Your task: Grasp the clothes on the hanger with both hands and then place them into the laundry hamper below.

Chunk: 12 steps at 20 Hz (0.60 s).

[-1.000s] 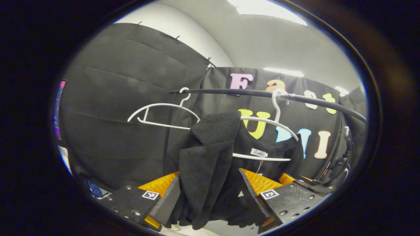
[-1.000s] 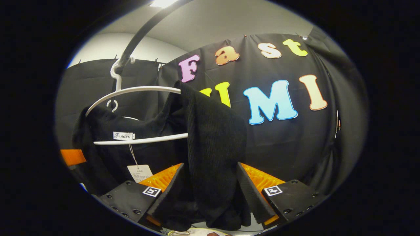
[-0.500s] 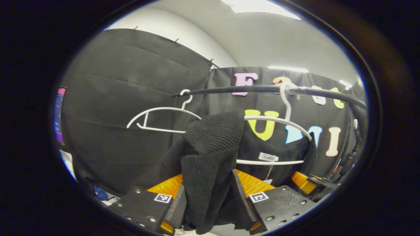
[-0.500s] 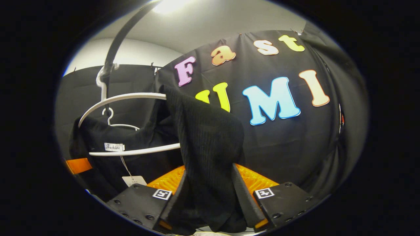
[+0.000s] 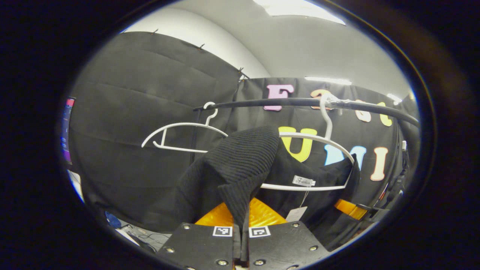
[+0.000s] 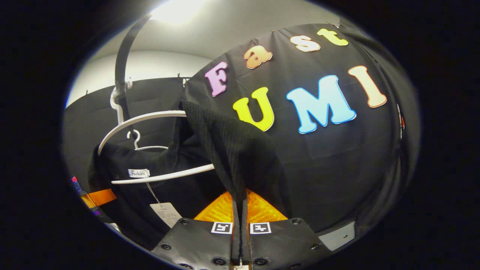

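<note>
A black ribbed knit garment (image 5: pixel 240 157) hangs on a white hanger (image 5: pixel 318 139) from a black rail (image 5: pixel 300 102). In the left gripper view my left gripper (image 5: pixel 240 217) is shut on the garment's near shoulder, with a pinch of cloth squeezed between its fingers. In the right gripper view my right gripper (image 6: pixel 239 210) is shut on the other shoulder of the garment (image 6: pixel 232 146), which still drapes over the white hanger (image 6: pixel 146 120). A white neck label (image 6: pixel 138 173) and a paper hang tag (image 6: pixel 165 214) dangle inside the collar. The right gripper (image 5: pixel 356 210) also appears at the lower right of the left gripper view.
An empty white hanger (image 5: pixel 180 129) hangs further along the rail, to the left in the left gripper view. Black cloth walls stand close behind the rail. A screen edge (image 5: pixel 67 131) glows at the far left. Cables and a blue item (image 5: pixel 112 220) lie low at the left.
Both grippers went from open around the garment's shoulders to shut, each pinching a fold of the knit cloth. The shoulders are now pulled into tight peaks between the fingers.
</note>
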Tool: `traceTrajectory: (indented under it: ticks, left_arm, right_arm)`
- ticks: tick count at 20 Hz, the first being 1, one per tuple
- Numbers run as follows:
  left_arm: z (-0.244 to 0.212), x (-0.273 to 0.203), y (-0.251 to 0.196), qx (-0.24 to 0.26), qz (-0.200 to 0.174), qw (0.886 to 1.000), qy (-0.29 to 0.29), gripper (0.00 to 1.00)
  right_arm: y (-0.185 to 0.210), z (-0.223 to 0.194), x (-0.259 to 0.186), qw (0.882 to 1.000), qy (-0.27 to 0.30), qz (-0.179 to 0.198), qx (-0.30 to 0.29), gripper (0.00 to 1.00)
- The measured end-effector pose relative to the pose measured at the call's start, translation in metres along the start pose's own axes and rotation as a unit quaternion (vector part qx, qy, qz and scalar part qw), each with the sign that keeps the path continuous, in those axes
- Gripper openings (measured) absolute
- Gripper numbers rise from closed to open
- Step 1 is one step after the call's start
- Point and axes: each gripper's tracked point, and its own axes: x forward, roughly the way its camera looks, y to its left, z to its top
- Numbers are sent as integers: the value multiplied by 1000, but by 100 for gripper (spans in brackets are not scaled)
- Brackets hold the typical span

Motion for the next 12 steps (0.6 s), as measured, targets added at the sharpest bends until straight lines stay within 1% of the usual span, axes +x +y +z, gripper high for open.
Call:
traceTrajectory:
  ticks: [1, 2, 4, 6, 8, 12]
  left_arm:
    - [0, -2, -6, -9, -11, 1000, 2, 3]
    - [0, -4, -9, -15, -16, 1000, 2, 3]
    - [2, -7, -8, -11, -18, 1000, -1, 2]
    - [7, -16, -10, -2, -22, 1000, -8, 2]
    - [12, -21, -16, -2, -31, 999, -13, 0]
    - [24, -29, -9, -7, -31, 999, -19, 1]
  right_arm:
    - [2, -1, -6, 1000, 3, 10, 3, 3]
    - [-2, 1, -6, 1000, 5, 11, -2, 1]
    - [-8, 7, -7, 1000, -2, 7, -4, 0]
    - [-5, 8, -11, 1000, -6, 4, -3, 1]
    - [-8, 9, -12, 1000, -9, 0, -4, 1]
    - [-16, 20, -15, 1000, -22, -13, -7, 1]
